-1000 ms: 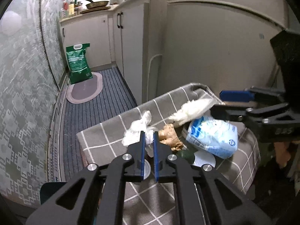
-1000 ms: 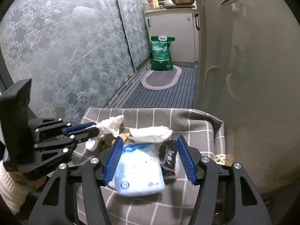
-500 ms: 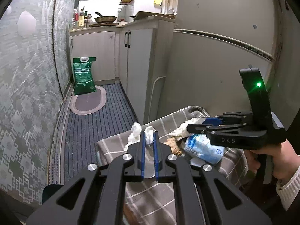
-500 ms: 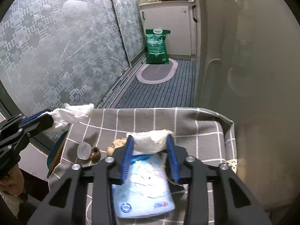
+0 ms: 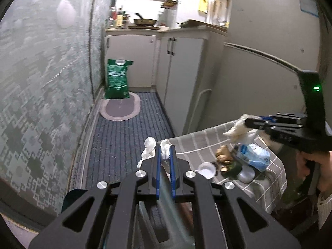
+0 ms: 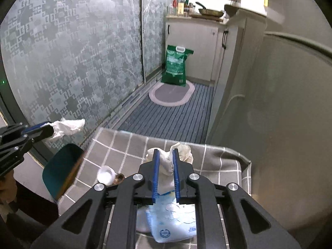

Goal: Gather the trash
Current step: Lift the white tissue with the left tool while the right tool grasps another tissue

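My left gripper (image 5: 165, 151) is shut on a crumpled white tissue (image 5: 149, 147) and holds it in the air left of the table; it also shows in the right wrist view (image 6: 68, 125). My right gripper (image 6: 166, 159) is shut on a second crumpled tissue (image 6: 182, 150), lifted above the grey checked tablecloth (image 6: 116, 143); it shows in the left wrist view (image 5: 238, 129). On the cloth lie a blue-white plastic pack (image 6: 174, 222), a small white cup (image 6: 106, 175), and a piece of ginger (image 5: 222, 153).
A teal chair back (image 6: 60, 166) stands left of the table. The fridge (image 6: 280, 124) is close on the right. A green bag (image 6: 175, 66) and an oval mat (image 6: 171, 92) are on the far floor by the cabinets.
Both grippers rose from the table, each with its tissue. The right gripper closed on the second tissue. The left gripper moved left, off the table edge.
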`<state>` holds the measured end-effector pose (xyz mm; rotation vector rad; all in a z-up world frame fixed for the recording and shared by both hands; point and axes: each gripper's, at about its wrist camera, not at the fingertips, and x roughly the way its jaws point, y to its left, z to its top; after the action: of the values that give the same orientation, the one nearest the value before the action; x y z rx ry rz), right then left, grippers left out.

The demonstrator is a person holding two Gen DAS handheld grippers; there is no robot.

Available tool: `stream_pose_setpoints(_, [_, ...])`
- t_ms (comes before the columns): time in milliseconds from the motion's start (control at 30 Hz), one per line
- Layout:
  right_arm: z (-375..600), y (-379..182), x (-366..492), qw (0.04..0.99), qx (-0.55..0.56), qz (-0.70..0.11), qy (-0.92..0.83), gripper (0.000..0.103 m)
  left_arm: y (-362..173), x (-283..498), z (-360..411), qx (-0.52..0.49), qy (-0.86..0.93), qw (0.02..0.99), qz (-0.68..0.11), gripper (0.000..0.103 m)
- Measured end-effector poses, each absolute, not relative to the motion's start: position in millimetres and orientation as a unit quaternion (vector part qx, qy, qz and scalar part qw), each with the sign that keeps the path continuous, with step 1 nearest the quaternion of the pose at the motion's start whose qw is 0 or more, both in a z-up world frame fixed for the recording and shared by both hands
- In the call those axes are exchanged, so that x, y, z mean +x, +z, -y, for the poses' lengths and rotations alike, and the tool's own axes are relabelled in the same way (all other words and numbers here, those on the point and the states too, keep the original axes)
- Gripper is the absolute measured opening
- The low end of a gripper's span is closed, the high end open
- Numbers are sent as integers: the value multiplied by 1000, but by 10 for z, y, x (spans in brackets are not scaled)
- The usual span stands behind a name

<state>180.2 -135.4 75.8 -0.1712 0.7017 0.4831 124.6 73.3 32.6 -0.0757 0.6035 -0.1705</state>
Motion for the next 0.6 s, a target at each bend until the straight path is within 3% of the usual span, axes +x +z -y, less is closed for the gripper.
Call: stream_pose_setpoints(600, [442, 1182, 1353, 893, -92, -292, 331, 12, -75, 916, -1585, -55, -28, 936, -345, 9])
